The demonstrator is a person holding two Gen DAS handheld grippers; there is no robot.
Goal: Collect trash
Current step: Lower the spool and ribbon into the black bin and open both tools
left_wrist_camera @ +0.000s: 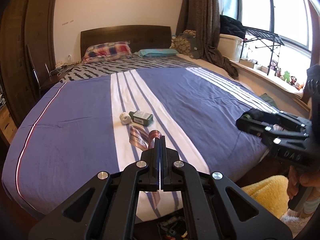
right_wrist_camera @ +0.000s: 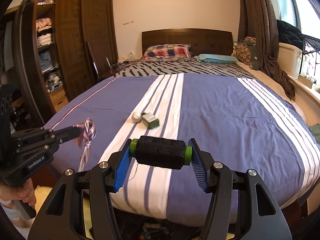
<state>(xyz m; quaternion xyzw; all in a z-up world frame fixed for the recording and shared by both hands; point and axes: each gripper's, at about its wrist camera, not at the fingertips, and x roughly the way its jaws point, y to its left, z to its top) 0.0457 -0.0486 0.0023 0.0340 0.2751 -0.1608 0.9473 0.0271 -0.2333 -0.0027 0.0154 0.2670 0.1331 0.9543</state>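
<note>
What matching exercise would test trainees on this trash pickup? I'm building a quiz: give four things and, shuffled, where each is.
Things:
1. spool of black thread
2. striped wrapper
3. green box
4. crumpled white ball

Places:
A. lying on the bed's white stripe, left of the green box
B. clamped by its green ends in the right gripper
C. pinched in the shut left gripper
D. lying on the bed, right of the white ball

Pairs: 1-B, 2-C, 3-D, 4-A
</note>
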